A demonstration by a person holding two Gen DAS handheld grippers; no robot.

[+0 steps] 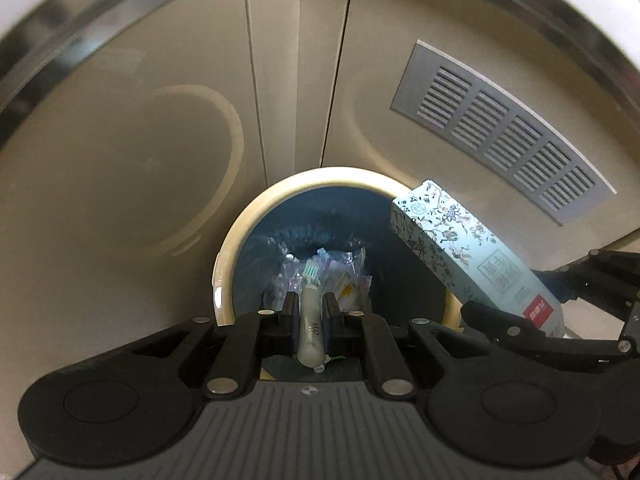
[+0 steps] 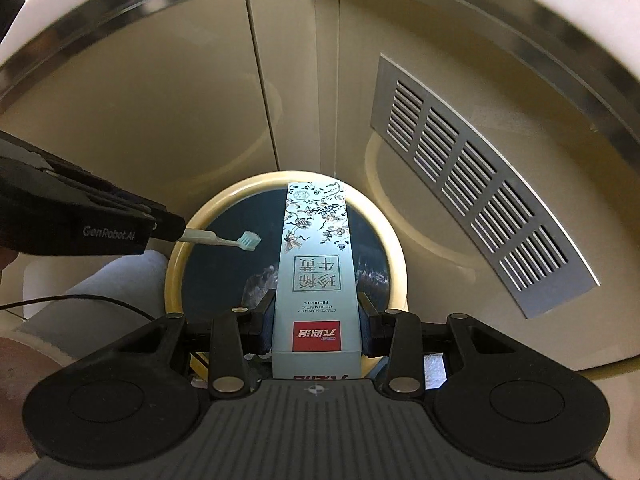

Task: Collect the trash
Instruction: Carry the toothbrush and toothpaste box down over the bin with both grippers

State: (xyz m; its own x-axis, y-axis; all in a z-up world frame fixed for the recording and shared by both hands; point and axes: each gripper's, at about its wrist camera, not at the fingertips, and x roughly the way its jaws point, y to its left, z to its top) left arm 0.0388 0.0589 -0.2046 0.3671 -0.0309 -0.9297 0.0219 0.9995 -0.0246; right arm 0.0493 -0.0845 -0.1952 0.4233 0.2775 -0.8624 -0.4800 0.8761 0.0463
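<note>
A round bin (image 1: 234, 236) with a cream rim and a dark blue liner stands on the floor below both grippers, also in the right wrist view as the bin (image 2: 394, 248). Wrappers (image 1: 336, 276) lie at its bottom. My left gripper (image 1: 310, 306) is shut on a white toothbrush (image 1: 310, 320) with green bristles, held over the bin's mouth. The toothbrush (image 2: 224, 239) pokes out over the left rim in the right wrist view. My right gripper (image 2: 316, 312) is shut on a long pale blue flowered box (image 2: 316, 264), which slants over the bin's right side as the box (image 1: 468, 248).
Beige cabinet doors (image 1: 160, 140) rise behind the bin, with a vertical seam between them. A grey slatted vent (image 1: 504, 132) is set in the right door. A steel trim (image 2: 120, 4) runs along the counter edge above. A black cable (image 2: 80, 300) trails at lower left.
</note>
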